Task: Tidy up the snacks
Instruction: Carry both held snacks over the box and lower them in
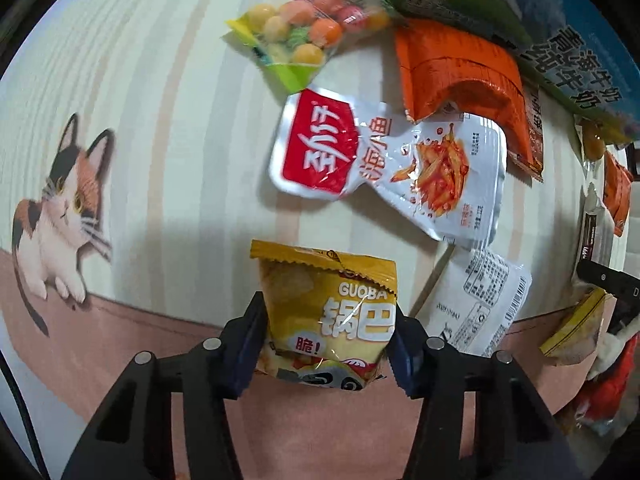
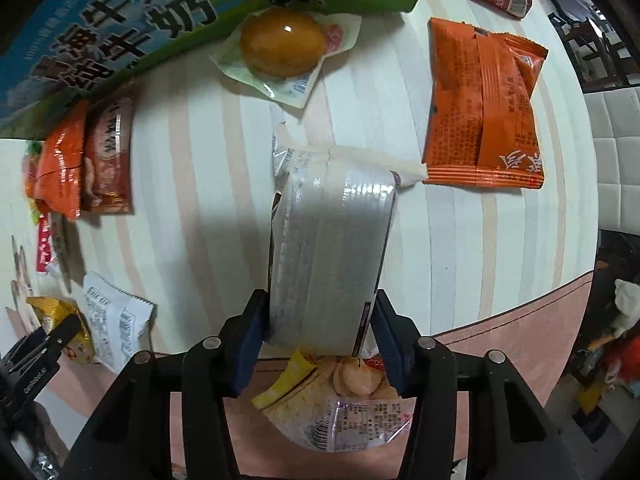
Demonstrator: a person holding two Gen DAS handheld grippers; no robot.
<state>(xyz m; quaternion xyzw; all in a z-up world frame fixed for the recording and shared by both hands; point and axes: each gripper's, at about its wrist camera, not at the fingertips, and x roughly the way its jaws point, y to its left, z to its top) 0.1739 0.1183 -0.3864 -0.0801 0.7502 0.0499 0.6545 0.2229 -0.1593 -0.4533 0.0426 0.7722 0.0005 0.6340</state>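
Both grippers pinch packets: left gripper (image 1: 326, 354) the yellow crinkled rice-crisp packet (image 1: 332, 312), right gripper (image 2: 320, 344) the silvery foil packet (image 2: 330, 248); lift each clear of the striped tablecloth (image 2: 460, 248) beyond the fingertips, squeezing gently

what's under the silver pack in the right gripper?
Below the silver pack lies a yellow-edged cracker packet on the tablecloth; its top part is hidden behind the pack.

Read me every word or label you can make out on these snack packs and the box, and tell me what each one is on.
"GUOBA", "锅巴", "脆!": yellow pack in the left gripper.
"劲仔": white fish pack.
"纯牛奶": milk box.
White pack, orange pack, grey pack in the right gripper: print too small or blurred.
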